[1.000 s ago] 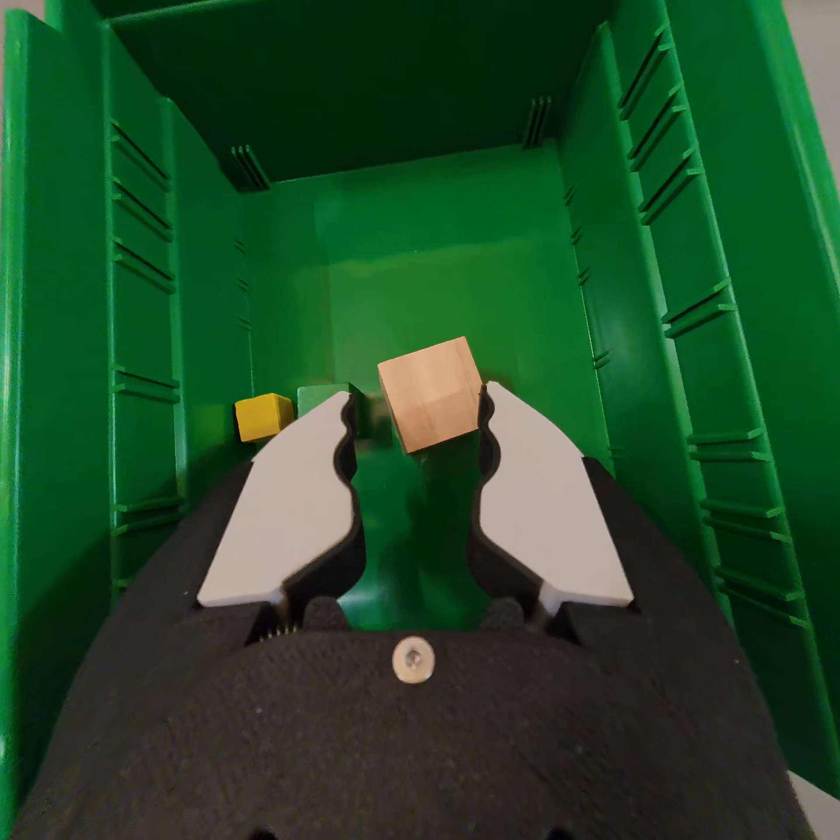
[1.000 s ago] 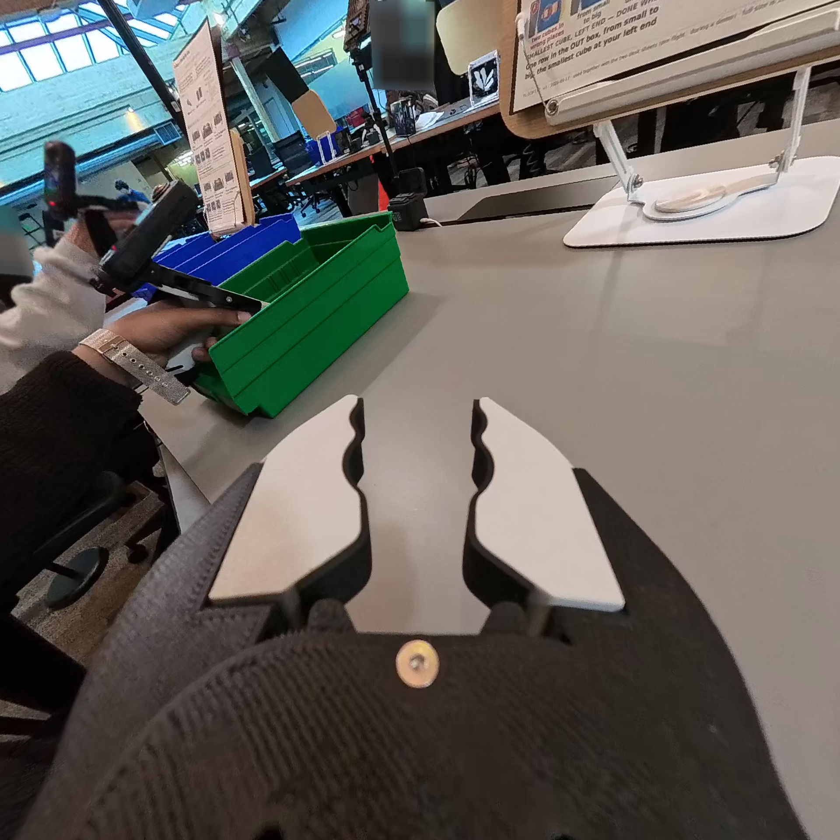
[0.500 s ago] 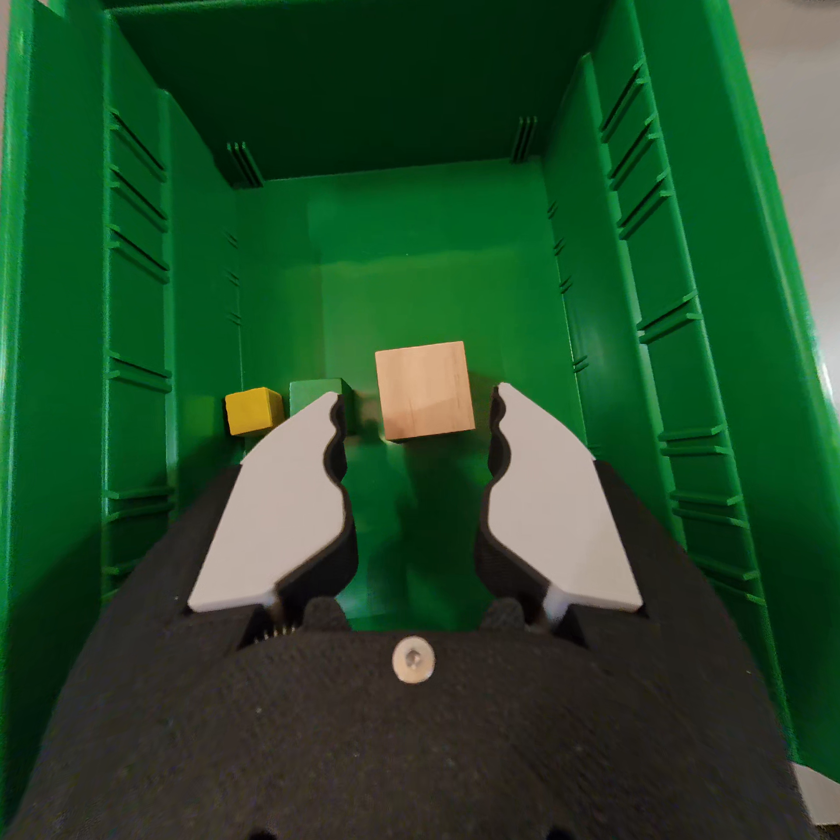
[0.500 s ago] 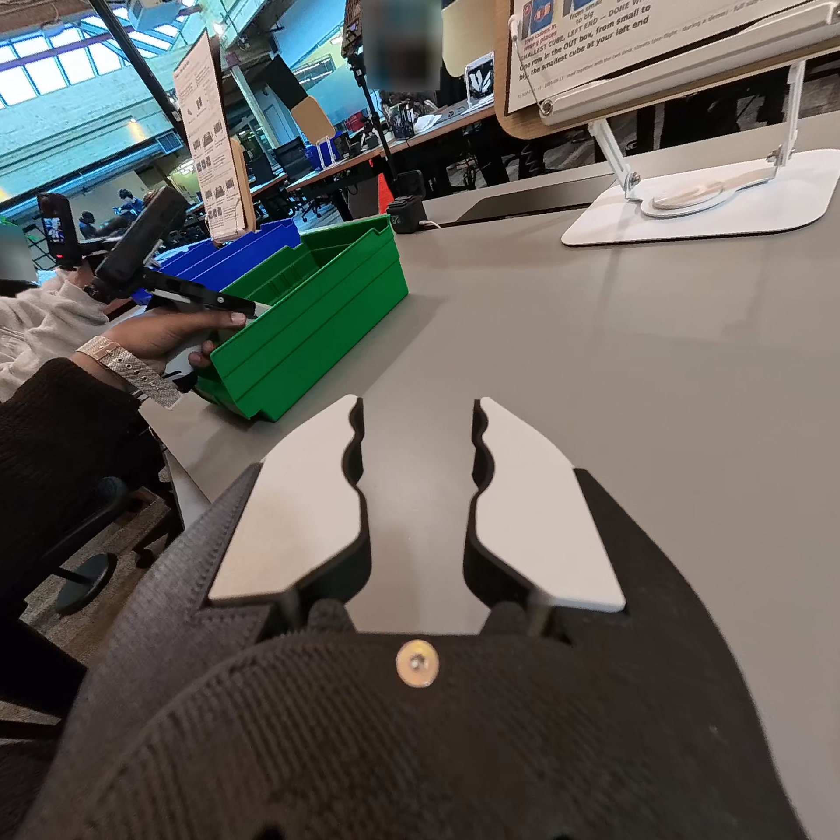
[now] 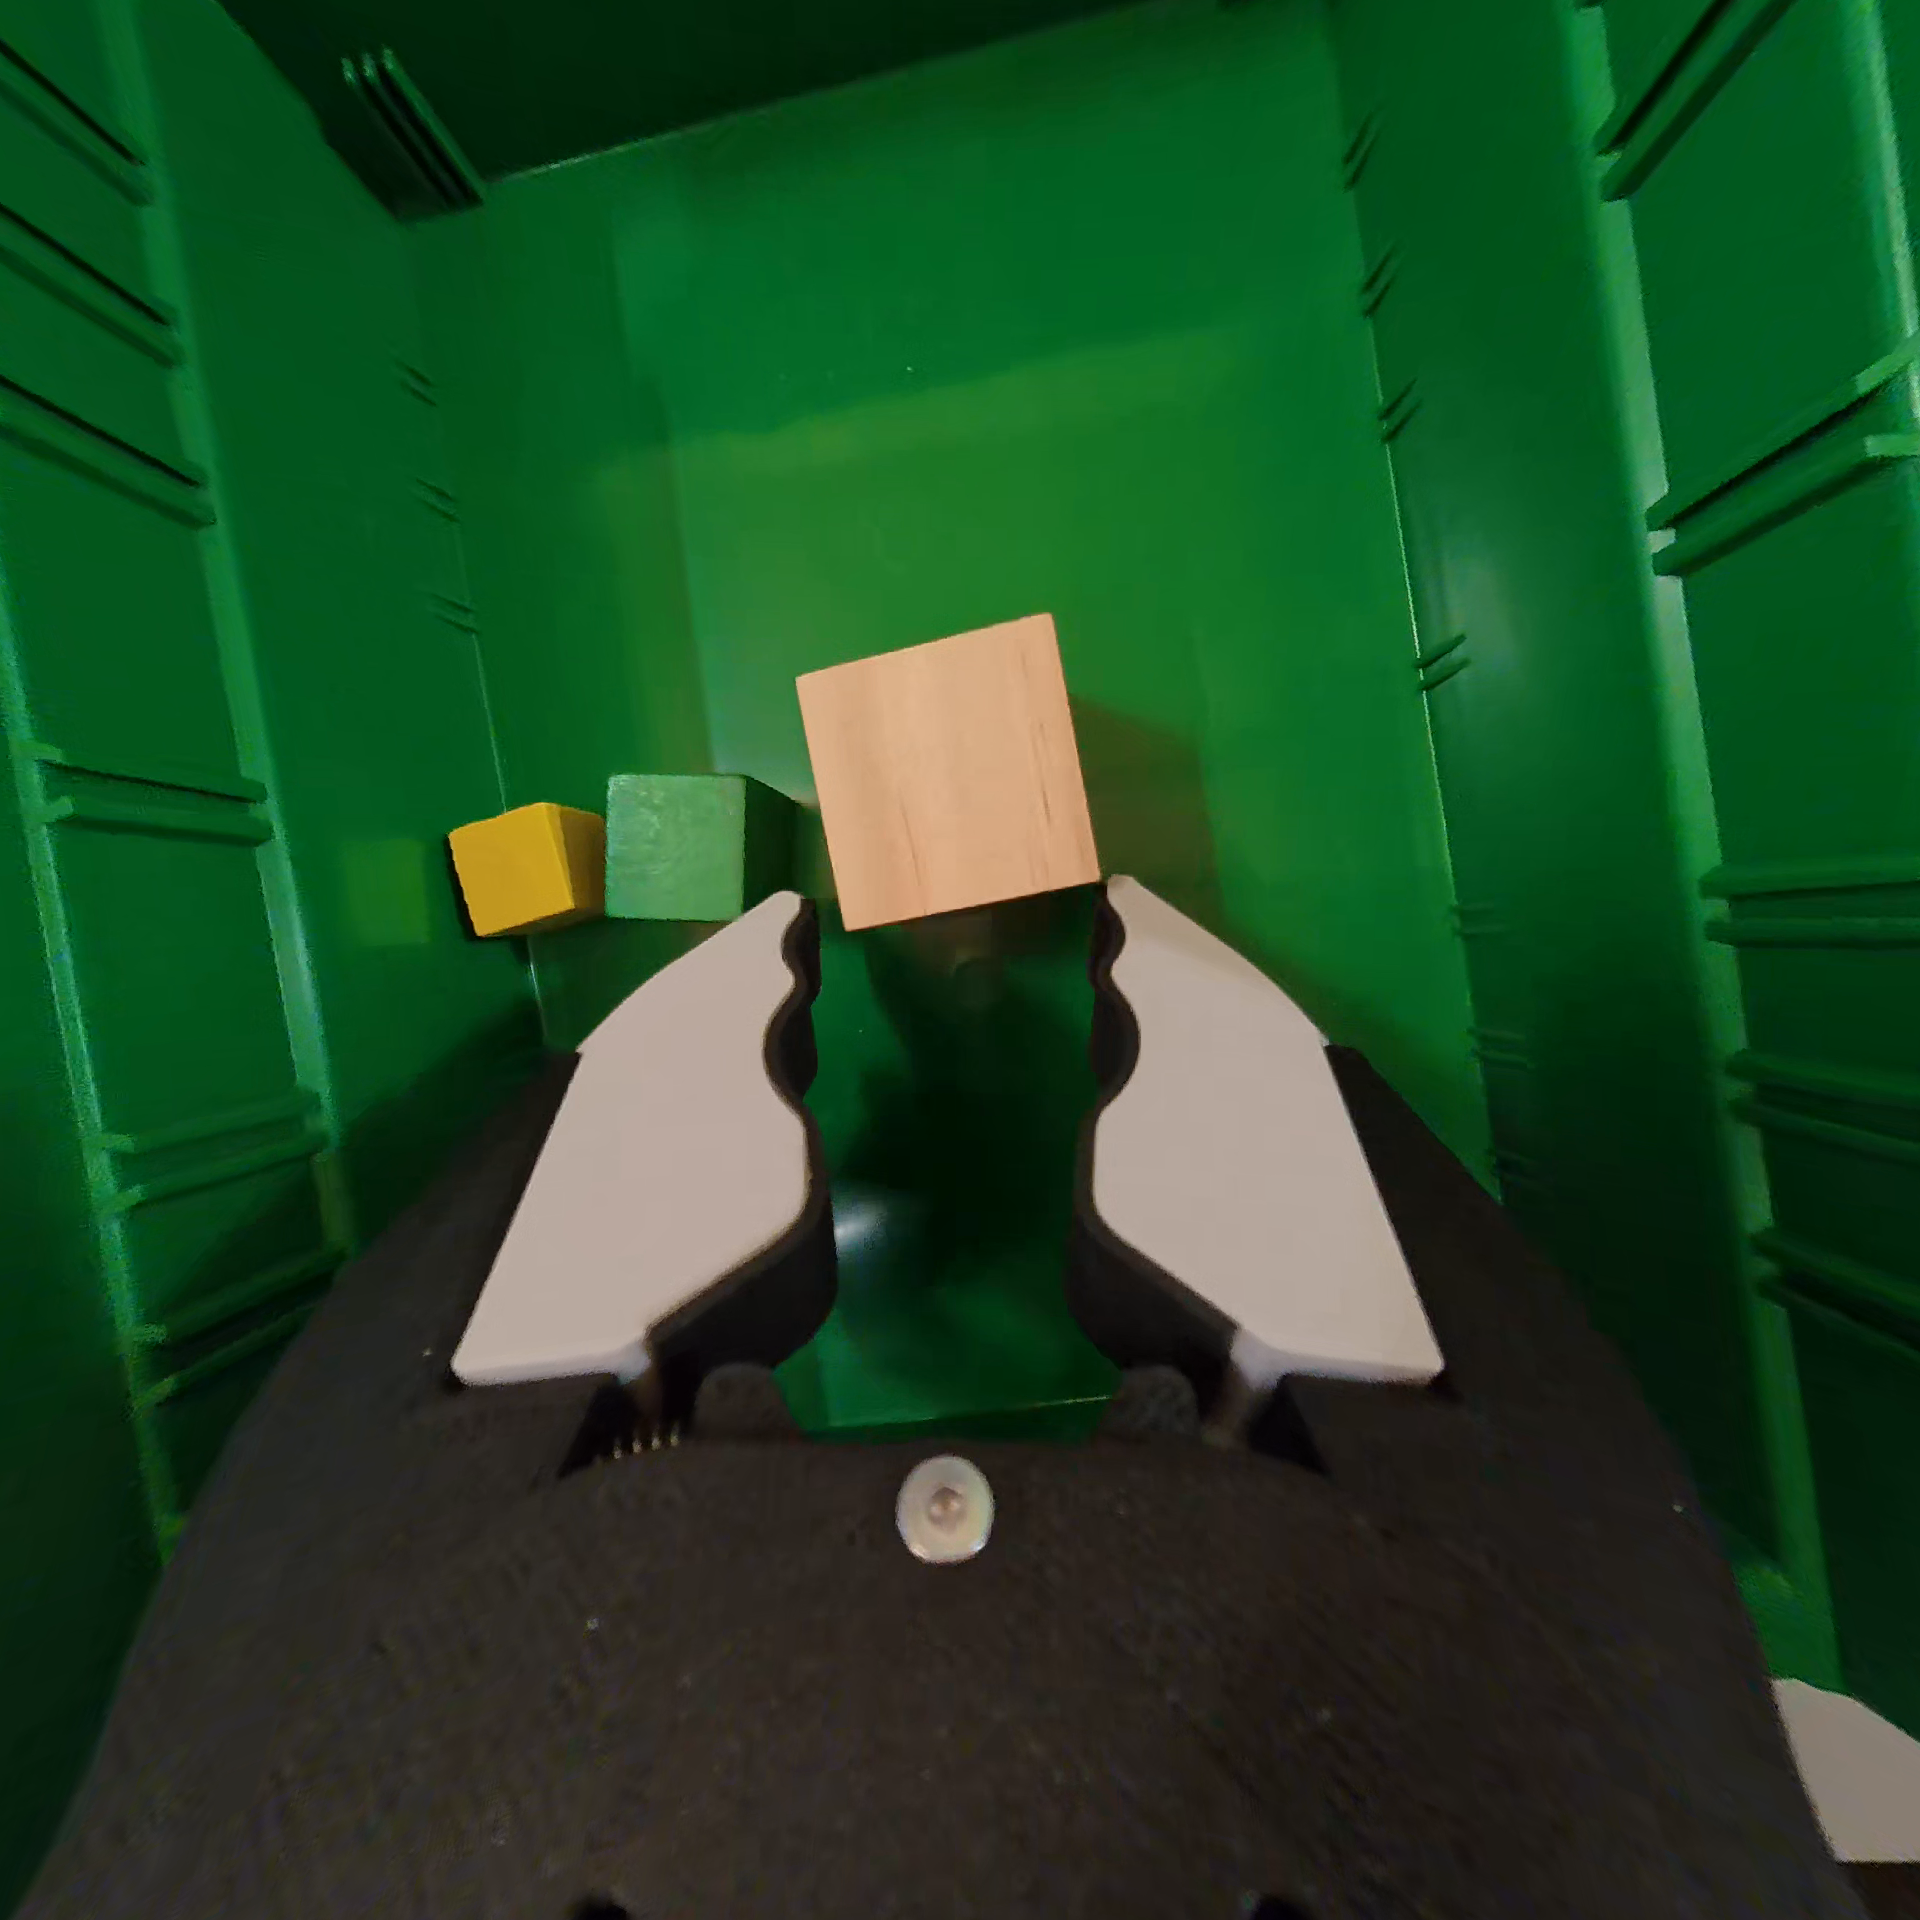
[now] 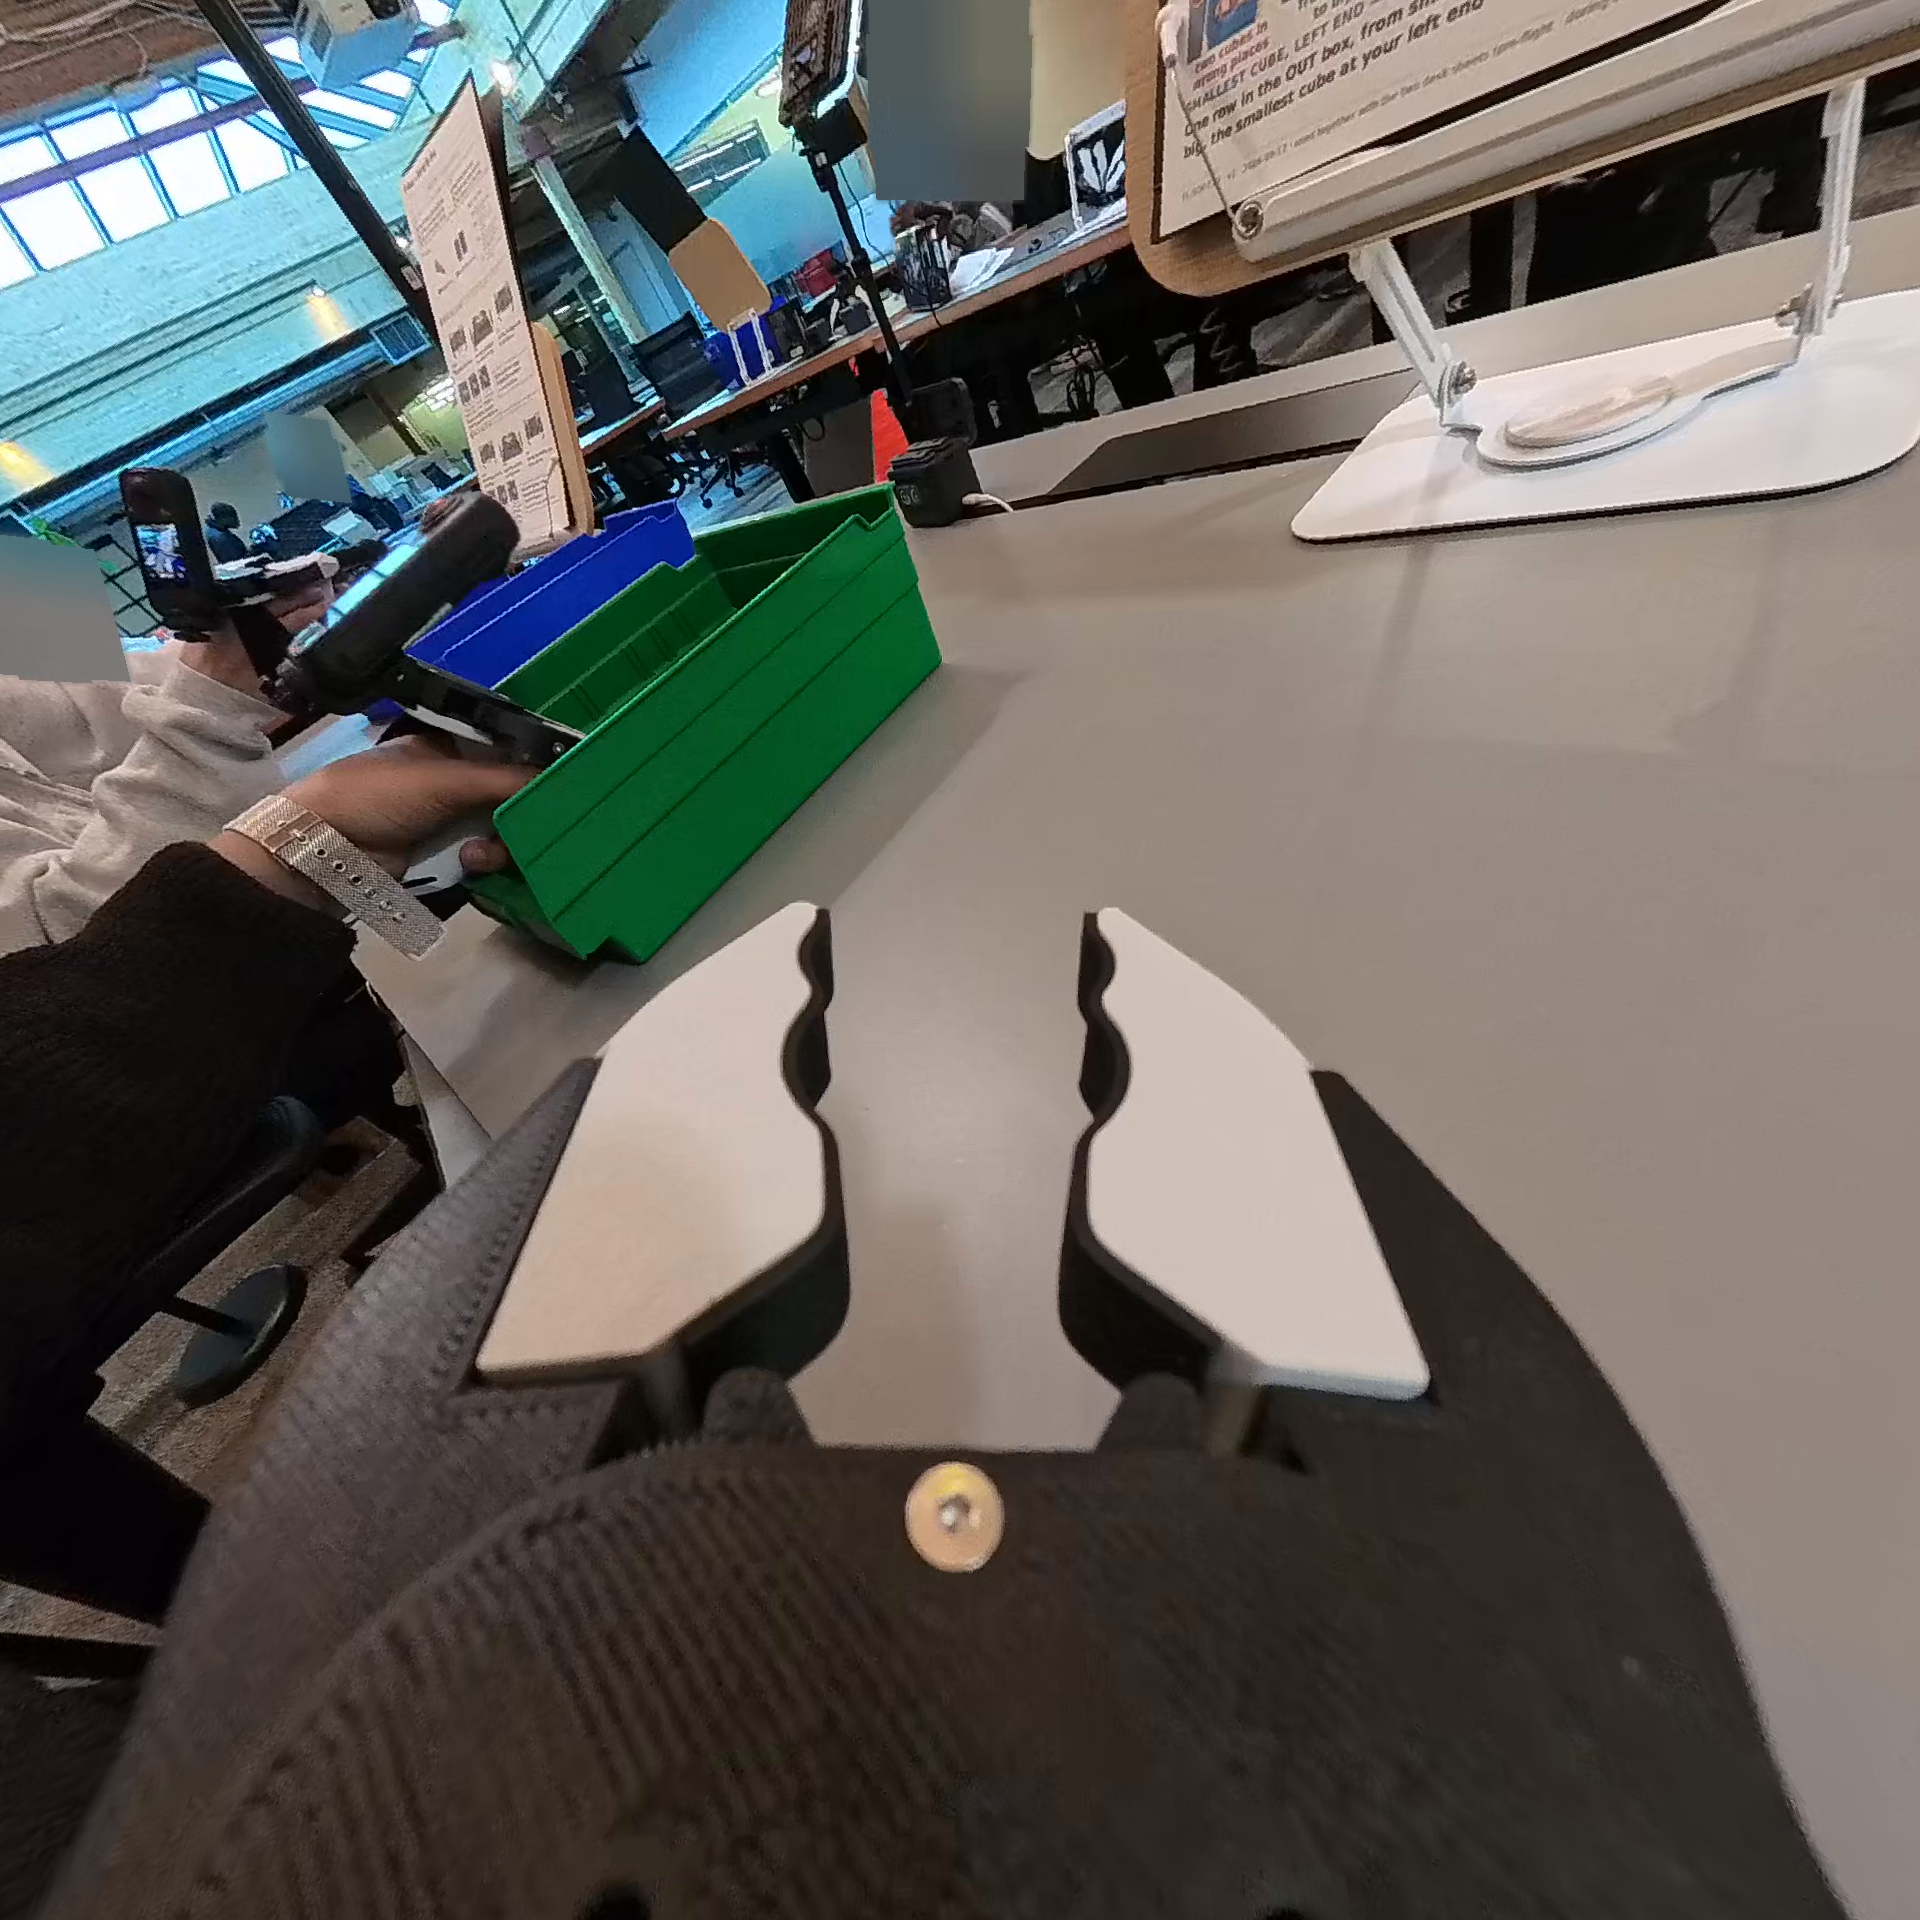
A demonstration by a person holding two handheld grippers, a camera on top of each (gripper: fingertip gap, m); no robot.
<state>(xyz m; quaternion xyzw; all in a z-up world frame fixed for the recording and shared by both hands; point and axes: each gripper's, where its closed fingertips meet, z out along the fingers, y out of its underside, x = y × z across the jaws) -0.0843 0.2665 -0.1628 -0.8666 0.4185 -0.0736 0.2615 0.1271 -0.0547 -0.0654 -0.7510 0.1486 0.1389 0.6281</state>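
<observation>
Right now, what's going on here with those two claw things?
A person holds a gripper in each hand. The left gripper is inside a green bin, open, its tips just short of a wooden cube. A green cube and a yellow cube sit beside it. The right gripper hangs open over the bare table.

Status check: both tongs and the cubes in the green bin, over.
Left tongs open inside green bin, tips at wooden cube. Green cube and yellow cube to its left. Right tongs open, empty, over grey table.
</observation>
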